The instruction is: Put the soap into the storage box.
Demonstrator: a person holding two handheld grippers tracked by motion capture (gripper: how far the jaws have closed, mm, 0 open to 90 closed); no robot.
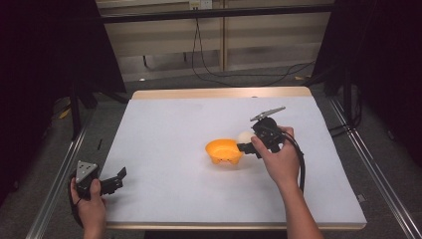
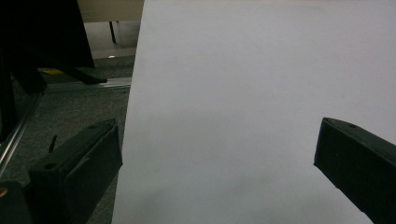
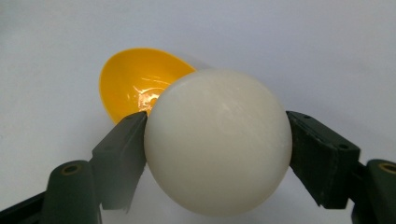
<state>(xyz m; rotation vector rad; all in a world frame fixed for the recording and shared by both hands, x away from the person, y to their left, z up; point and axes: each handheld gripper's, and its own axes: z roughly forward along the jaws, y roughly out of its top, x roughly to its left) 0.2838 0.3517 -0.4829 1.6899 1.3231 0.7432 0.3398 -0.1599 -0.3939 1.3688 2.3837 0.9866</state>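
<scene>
A cream-white ball [image 3: 218,142] sits between the two black jaws of my right gripper [image 3: 217,154], which is shut on it. In the high view the white ball [image 1: 244,137] shows just right of an orange bowl [image 1: 223,151] at the middle of the table, with the right gripper [image 1: 247,144] beside the bowl's right rim. The orange bowl [image 3: 140,81] lies just beyond the ball, its inside bare. My left gripper [image 1: 119,179] rests at the table's near left edge, open, with nothing between its jaws [image 2: 219,154].
The table carries a pale sheet [image 1: 169,134] with a wooden edge [image 1: 219,93] at the far side. Metal rails [image 1: 54,184] run along the floor on both sides. Cables [image 1: 219,69] hang beyond the far edge.
</scene>
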